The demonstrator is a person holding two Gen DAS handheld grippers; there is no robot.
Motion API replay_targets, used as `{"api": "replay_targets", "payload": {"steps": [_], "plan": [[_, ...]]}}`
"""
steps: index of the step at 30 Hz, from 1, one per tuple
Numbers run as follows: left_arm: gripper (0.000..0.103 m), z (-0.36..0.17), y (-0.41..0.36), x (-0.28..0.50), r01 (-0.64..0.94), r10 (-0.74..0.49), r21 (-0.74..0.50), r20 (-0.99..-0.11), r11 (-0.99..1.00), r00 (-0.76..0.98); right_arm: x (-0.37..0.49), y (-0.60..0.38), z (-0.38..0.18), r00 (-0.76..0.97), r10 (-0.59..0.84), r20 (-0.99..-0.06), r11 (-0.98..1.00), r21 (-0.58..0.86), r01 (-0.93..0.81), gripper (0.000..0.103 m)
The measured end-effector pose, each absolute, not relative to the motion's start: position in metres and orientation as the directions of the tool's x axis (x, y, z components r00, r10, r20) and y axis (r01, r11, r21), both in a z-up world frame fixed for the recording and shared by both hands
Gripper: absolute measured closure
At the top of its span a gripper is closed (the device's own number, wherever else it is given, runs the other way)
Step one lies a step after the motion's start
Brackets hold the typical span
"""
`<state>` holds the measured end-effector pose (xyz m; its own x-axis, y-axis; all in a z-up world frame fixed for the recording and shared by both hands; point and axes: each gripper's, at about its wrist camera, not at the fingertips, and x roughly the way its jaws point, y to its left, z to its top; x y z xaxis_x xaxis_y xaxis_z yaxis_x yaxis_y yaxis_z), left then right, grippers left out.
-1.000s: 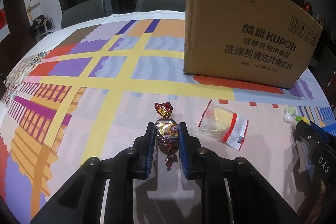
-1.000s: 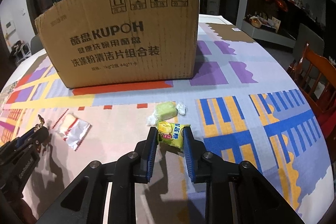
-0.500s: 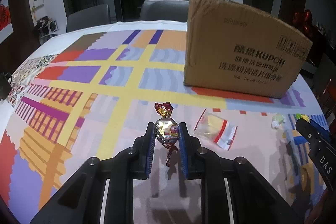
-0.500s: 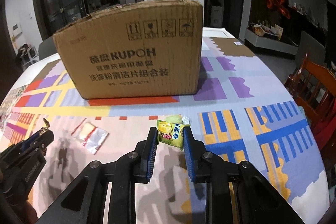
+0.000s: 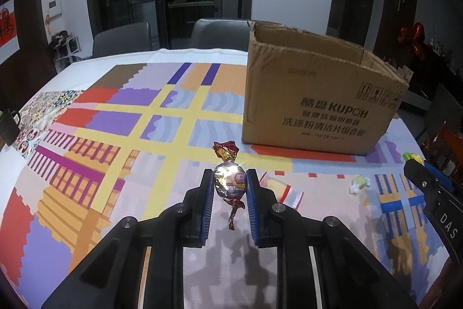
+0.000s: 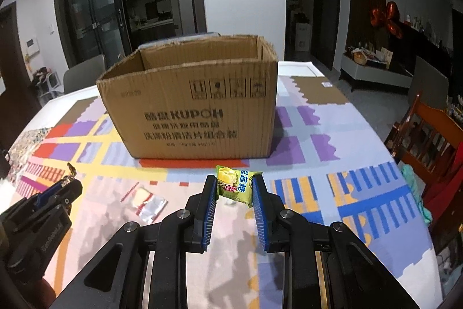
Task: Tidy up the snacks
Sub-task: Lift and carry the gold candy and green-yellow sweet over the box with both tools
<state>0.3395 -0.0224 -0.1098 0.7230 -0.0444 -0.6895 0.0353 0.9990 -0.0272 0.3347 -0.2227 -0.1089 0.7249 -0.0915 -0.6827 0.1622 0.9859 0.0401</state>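
Already both snacks are off the bench. The foil-wrapped candy [image 5: 230, 184] sits clamped between the jaws of the left gripper [image 5: 230, 187], its long axis running along the fingers, one twisted end pointing forward past the tips and the other hanging down behind them. The green durian candy packet [image 6: 235, 186] is pinched flat between the jaws of the right gripper [image 6: 235, 187], its printed face toward the camera and its upper edge standing just above the fingertips.

What the coming move turns on is the open cardboard box [image 6: 191, 112]. It stands ahead of and beyond both held snacks, with its rim higher than either of them in both views, so each candy likely has to travel forward and clear the near wall before it can drop inside. From the right wrist view the box lies almost straight ahead; from the left wrist view it lies ahead and off to the right, so the right hand seems to have the more direct line.

Two snacks are left on the patterned tablecloth [image 5: 121, 146]: a clear packet with red edges [image 6: 146, 203] between the grippers, and a small pale-green wrapped sweet [image 5: 358, 184] closer to the right gripper.
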Motion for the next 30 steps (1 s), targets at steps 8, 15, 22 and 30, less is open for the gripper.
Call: {"api": "replay_targets", "payload": {"steps": [8,15,22,30], "plan": [[0.081,-0.088,-0.025,0.34,0.039,-0.05,-0.031,-0.67,0.999,0.741,0.337,-0.223,-0.087,0.753,-0.082,-0.653,0.989,0.042,0.144,0.077],[0.081,-0.07,-0.031,0.344,0.054,-0.063,-0.034,-0.652,0.998,0.756,0.342,-0.224,-0.068,0.774,-0.077,-0.629,0.991,0.038,0.13,0.077],[0.081,-0.051,-0.04,0.351,0.075,-0.076,-0.029,-0.633,0.997,0.77,0.348,-0.226,-0.054,0.79,-0.075,-0.609,0.993,0.03,0.118,0.077],[0.081,-0.032,-0.047,0.367,0.086,-0.081,-0.021,-0.616,0.996,0.784,0.361,-0.234,-0.035,0.805,-0.074,-0.589,0.994,0.022,0.107,0.077]]}}
